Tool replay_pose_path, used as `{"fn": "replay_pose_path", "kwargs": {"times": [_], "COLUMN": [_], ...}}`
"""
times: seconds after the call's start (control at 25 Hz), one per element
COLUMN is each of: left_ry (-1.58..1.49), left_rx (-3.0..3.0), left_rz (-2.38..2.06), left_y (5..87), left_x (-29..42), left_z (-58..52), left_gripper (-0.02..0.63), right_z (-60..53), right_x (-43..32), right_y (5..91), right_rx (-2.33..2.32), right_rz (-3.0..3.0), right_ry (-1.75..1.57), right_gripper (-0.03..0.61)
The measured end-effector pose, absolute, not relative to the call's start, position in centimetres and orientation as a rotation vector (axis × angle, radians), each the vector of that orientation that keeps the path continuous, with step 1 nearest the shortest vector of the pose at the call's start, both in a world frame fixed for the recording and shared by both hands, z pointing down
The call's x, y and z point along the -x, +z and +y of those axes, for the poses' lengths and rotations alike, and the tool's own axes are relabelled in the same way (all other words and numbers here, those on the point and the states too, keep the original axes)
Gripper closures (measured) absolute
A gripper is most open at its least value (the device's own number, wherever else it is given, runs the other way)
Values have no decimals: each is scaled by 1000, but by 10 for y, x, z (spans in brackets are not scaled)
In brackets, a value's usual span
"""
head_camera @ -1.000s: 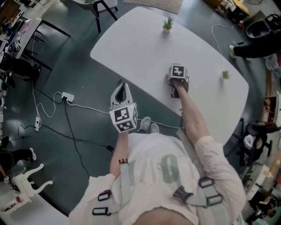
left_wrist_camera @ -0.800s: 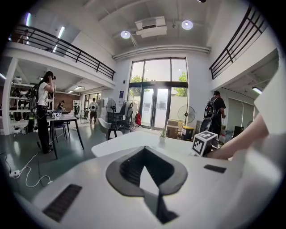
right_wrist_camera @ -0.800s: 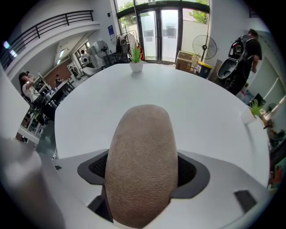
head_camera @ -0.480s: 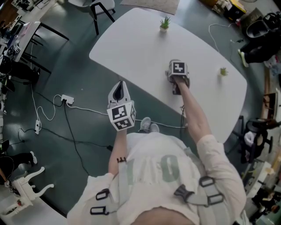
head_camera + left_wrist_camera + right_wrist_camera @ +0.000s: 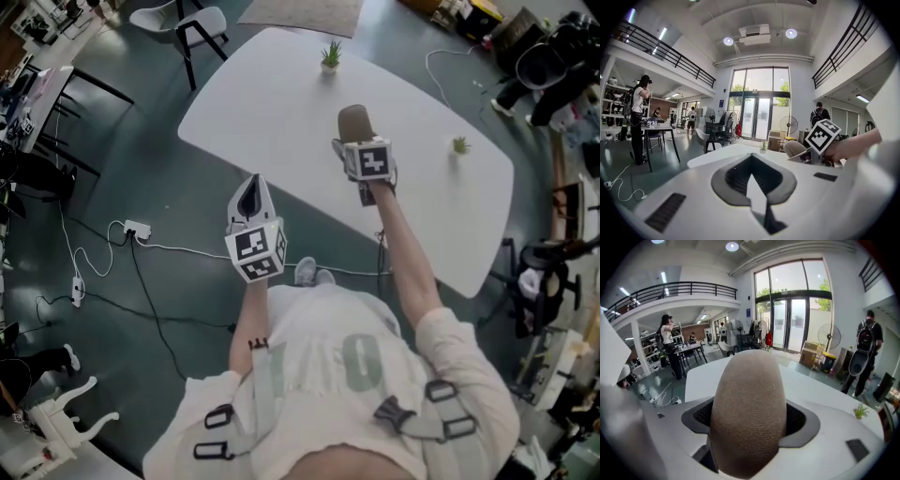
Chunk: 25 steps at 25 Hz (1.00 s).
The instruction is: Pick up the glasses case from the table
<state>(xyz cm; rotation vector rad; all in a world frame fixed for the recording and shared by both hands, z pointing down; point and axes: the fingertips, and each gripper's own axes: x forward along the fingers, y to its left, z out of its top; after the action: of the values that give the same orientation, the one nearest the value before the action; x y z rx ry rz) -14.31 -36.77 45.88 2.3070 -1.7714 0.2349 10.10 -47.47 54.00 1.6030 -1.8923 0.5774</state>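
Observation:
The glasses case [image 5: 353, 122] is a brown, rough-textured oval pouch. My right gripper [image 5: 355, 141] is shut on it and holds it up above the white table [image 5: 272, 103]. In the right gripper view the glasses case [image 5: 750, 413] fills the space between the jaws and stands on end. My left gripper [image 5: 252, 190] hangs beyond the table's near edge, over the floor, shut and holding nothing. From the left gripper view, the case [image 5: 794, 148] shows beside the right gripper's marker cube [image 5: 823, 135].
Two small potted plants [image 5: 330, 56] [image 5: 459, 145] stand on the table. A chair [image 5: 192, 21] is at the far end. Cables and a power strip [image 5: 137, 228] lie on the floor at left. People stand in the hall [image 5: 665, 345] [image 5: 865, 350].
My right gripper has risen from the table top and moved a little farther in, bringing the brown case into sight above its marker cube. The left gripper has barely moved.

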Motion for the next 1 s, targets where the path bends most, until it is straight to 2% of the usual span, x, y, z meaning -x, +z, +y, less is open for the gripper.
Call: {"fn": "replay_pose_path", "kwargs": {"times": [0.48, 0.8, 1.0], "left_ry": [80, 44, 60], "left_rx": [-2423, -2506, -2516], "left_rz": [-1808, -1818, -1805], "left_y": [385, 356, 359], "left_x": [135, 127, 120], "left_z": [-370, -367, -365], "left_gripper": [611, 611, 611], "right_z": [-410, -369, -345], "right_x": [-79, -72, -72], "right_y": [421, 400, 403], "right_rx": [-1809, -1883, -1890], "right_rz": [-2315, -2379, -2430], "right_ry": [331, 102, 122], "right_gripper": [190, 190, 190]}}
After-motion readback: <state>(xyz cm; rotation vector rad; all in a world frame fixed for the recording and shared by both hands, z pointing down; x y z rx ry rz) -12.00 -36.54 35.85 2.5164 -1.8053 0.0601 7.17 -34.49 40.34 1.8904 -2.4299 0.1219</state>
